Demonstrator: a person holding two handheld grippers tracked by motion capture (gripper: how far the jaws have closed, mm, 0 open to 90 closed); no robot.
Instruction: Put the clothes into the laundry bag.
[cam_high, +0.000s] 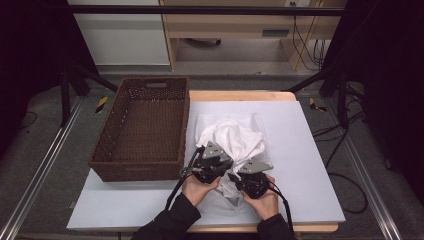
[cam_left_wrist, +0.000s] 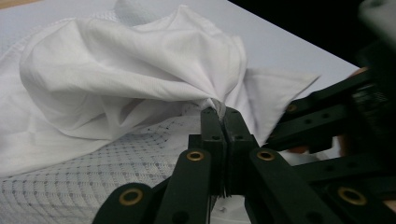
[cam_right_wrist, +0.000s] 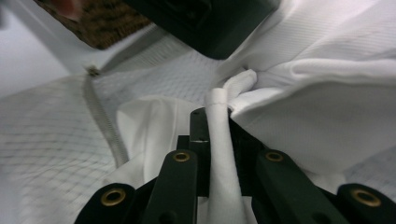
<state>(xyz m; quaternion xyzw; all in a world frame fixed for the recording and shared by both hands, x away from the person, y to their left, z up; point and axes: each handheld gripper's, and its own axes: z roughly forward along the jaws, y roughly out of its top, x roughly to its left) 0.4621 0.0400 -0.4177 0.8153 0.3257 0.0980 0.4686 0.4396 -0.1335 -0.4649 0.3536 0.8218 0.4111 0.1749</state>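
Both tongs, left (cam_left_wrist: 222, 113) and right (cam_right_wrist: 211, 116), pinch the white cloth (cam_high: 231, 136). Keep both clamped; lift evenly so it clears the mesh bag (cam_left_wrist: 88, 172).

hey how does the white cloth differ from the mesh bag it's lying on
The white cloth is plain, smooth fabric, bunched up in raised folds; the mesh bag is netted with a grid pattern and lies flat on the table. The bag has a zipper; the cloth shows a hemmed edge. The cloth is pinched by both hand-held grippers. Both are white.

No text, label, brand, number or sign can be read on anything in these pictures
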